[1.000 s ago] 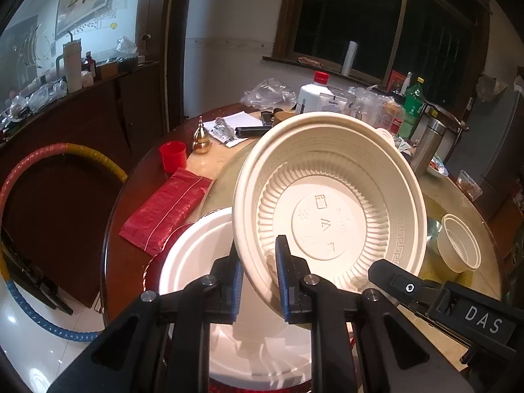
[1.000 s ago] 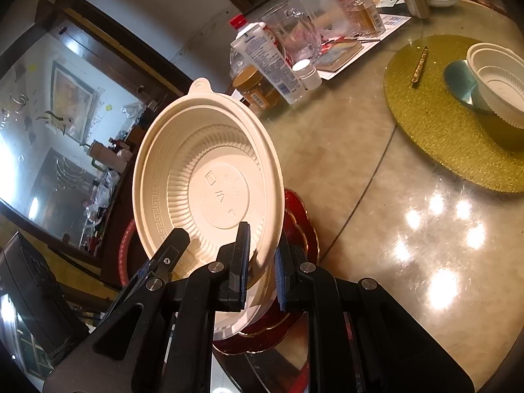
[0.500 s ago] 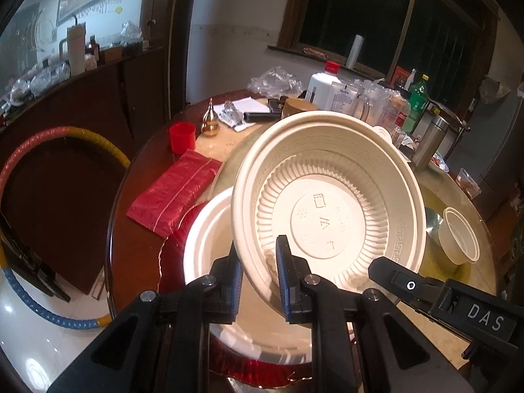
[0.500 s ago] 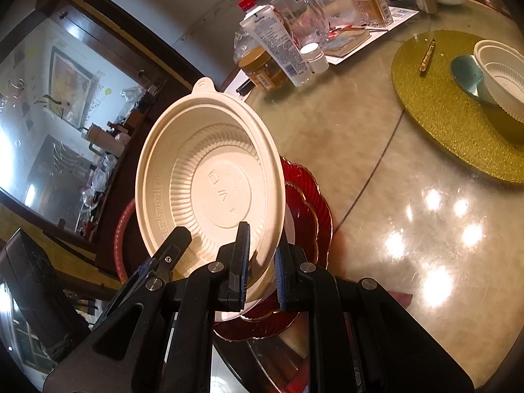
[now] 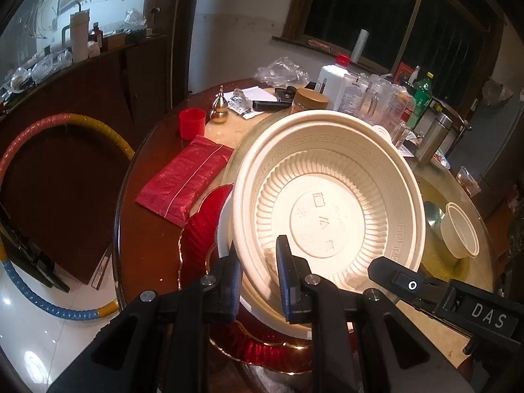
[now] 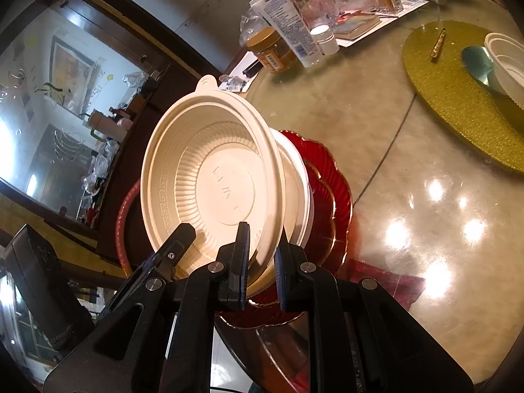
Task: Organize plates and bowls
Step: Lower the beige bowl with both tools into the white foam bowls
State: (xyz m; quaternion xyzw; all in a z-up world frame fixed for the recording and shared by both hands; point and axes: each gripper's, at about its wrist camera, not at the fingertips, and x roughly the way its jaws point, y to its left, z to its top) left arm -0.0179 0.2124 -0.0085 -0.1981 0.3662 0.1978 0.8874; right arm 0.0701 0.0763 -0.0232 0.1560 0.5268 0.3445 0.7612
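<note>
Two grippers share one cream bowl (image 5: 327, 209), each pinching its near rim: the left gripper (image 5: 257, 281) with one finger inside the bowl and one behind it, the right gripper (image 6: 261, 262) clamped the same way a little along the rim. The bowl is tilted steeply, its ribbed inside facing the cameras. Over the last second it has come down and in toward the white bowl (image 6: 299, 190) that sits on the red plate (image 6: 330, 196) at the table's near edge; more of the red plate now shows, and the cream bowl's back almost meets the white one. Whether they already touch is hard to tell, since the bowl hides the gap. This looks like a nesting step close to its end, with levelling and release left. Farther off, a small white bowl (image 5: 458, 232) sits on a gold mat (image 6: 458, 98), not yet gathered.
</note>
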